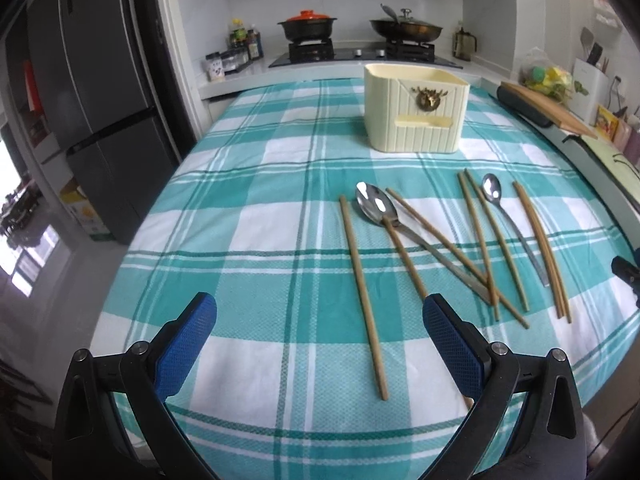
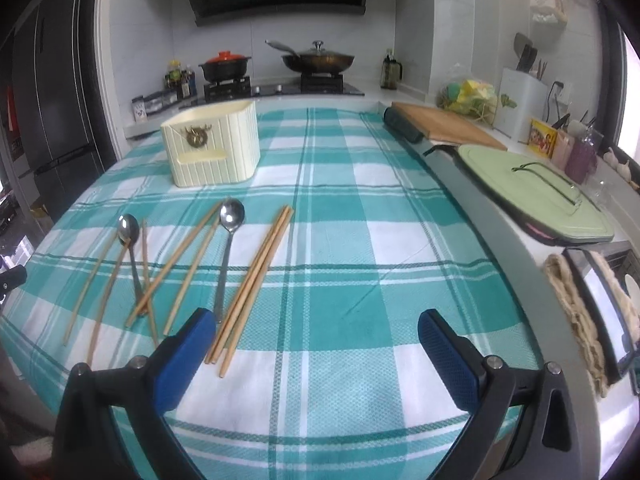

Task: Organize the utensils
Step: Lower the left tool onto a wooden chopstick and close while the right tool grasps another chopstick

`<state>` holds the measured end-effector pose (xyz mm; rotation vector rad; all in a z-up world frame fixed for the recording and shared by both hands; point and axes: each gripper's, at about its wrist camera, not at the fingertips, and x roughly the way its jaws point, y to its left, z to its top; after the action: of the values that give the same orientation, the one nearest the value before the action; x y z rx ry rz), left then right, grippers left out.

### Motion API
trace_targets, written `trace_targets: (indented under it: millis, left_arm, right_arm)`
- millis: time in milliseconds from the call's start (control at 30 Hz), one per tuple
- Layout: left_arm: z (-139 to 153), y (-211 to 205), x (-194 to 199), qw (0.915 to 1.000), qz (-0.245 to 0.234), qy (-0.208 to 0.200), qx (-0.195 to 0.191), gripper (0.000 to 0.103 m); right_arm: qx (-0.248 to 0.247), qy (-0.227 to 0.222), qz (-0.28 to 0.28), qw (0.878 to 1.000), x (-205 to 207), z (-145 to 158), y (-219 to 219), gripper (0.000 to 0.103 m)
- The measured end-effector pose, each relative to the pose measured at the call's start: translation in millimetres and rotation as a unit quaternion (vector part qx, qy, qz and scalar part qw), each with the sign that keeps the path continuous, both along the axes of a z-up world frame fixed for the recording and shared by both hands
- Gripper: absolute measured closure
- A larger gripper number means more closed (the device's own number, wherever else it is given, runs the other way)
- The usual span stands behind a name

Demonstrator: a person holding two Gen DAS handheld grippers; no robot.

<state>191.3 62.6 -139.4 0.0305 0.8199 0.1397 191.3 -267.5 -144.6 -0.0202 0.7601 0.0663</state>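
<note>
Both the left gripper [image 1: 320, 328] and right gripper [image 2: 316, 340] hover with fingers spread wide, holding nothing. Wooden chopsticks [image 1: 362, 292] and two steel spoons [image 1: 374, 204] lie scattered on the teal plaid tablecloth [image 2: 340, 240], near the cream ribbed plastic utensil holder [image 1: 416, 108]. No readable writing anywhere.

We lose the near end of one chopstick [image 1: 404, 254] behind the left gripper's [image 1: 320, 344] right finger. The other gripper [image 1: 626, 274] is only a dark sliver, cut off at the right edge. In the right wrist view, a finger of the right gripper [image 2: 316, 350] hides the small spoon's [image 2: 227, 248] handle tip. The holder's [image 2: 214, 144] inside stays out of sight, and the spice jar [image 1: 216, 68] labels are too small to read.
</note>
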Motion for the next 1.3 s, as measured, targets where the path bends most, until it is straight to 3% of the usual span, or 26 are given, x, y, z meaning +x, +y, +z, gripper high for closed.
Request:
trace_targets:
  millis: [200,467,667,767,967,1033,1133,1300]
  left_arm:
    - [-17,8,24,0.9997,0.013,0.017,-0.006,0.0]
    - [-39,14,43,0.9987,0.024,0.044,-0.007,0.0]
    - [-52,16,53,0.998,0.024,0.058,0.006,0.0]
    - [-62,24,60,0.997,0.025,0.073,-0.006,0.0]
    - [-75,33,81,0.9955,0.011,0.09,-0.027,0.0]
    - [-76,31,90,0.9952,0.004,0.095,-0.025,0.001]
    - [-81,26,102,0.9932,-0.006,0.116,-0.01,0.0]
    - [-77,31,112,0.9904,-0.021,0.128,-0.049,0.001]
  right_arm:
    - [0.006,0.05,-0.001,0.999,52,-36,14,0.005]
    - [-0.026,0.093,-0.005,0.995,76,-68,28,0.005]
    - [-0.057,0.095,-0.015,0.994,81,-72,32,0.006]
    - [-0.063,0.095,-0.016,0.993,83,-71,30,0.006]
    - [-0.046,0.11,0.005,0.993,91,-73,24,0.005]
    - [-0.016,0.127,0.012,0.992,96,-76,15,0.003]
    - [-0.027,0.135,0.039,0.99,102,-75,17,0.005]
    - [-0.04,0.141,0.057,0.988,114,-73,21,0.006]
